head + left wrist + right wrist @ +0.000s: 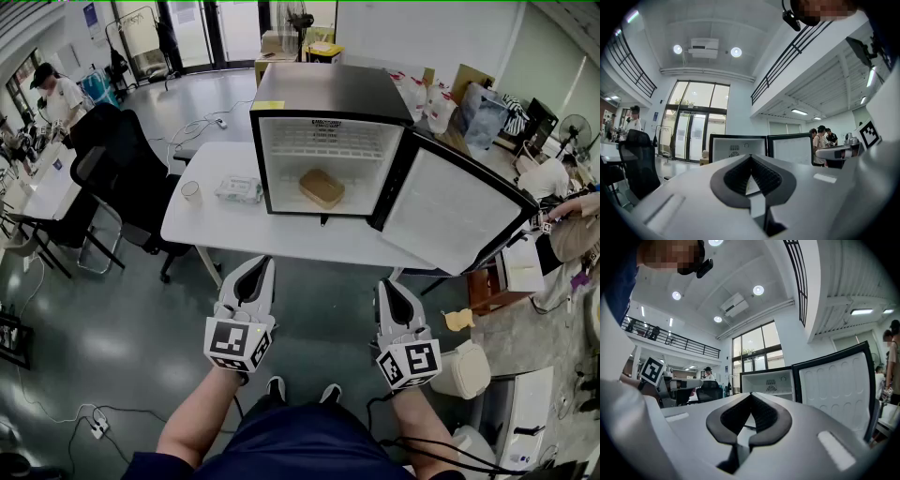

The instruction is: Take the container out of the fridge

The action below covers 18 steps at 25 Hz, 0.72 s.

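Note:
A tan, lidded container [322, 187] lies on the floor of the small black fridge [328, 94], which stands on a white table [234, 230]. The fridge door [459, 211] hangs wide open to the right. Both grippers are held low in front of the table, well short of the fridge and pointing at it. My left gripper [265, 262] is shut with nothing between its jaws, and my right gripper [388, 284] is also shut and empty. From the left gripper view [751, 156] the open fridge [736, 147] shows ahead; the right gripper view [751, 393] shows the fridge [768, 383] and its door [834, 385].
A white cup [191, 192] and a flat packet [238, 190] sit on the table left of the fridge. A black office chair [117, 150] stands at the table's left end. A white bin [464, 367] is on the floor to my right, a power strip [97, 427] to my left.

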Each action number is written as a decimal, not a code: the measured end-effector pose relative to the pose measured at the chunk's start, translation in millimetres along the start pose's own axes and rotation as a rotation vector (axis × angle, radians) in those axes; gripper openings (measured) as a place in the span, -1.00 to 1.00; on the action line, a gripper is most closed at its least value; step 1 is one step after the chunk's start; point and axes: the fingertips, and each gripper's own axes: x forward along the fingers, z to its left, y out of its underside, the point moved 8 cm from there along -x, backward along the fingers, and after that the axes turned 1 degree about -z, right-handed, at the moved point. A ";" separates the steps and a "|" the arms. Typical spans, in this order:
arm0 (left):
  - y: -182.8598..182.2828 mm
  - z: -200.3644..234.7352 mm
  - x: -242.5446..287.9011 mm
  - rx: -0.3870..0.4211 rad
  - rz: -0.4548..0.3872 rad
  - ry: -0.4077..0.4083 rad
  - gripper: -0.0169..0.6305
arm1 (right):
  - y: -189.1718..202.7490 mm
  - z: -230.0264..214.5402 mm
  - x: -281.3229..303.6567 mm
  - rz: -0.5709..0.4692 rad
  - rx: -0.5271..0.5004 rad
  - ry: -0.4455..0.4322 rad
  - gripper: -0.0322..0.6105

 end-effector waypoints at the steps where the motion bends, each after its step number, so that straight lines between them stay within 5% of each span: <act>1: 0.1 -1.2 0.6 -0.001 0.000 -0.003 -0.94 | 0.7 -2.2 -0.6 -0.002 0.003 0.001 -0.89; 18: 12.4 -47.3 6.8 -0.004 0.033 -0.071 -0.94 | 4.0 -48.3 -24.8 -0.004 0.024 -0.065 -0.89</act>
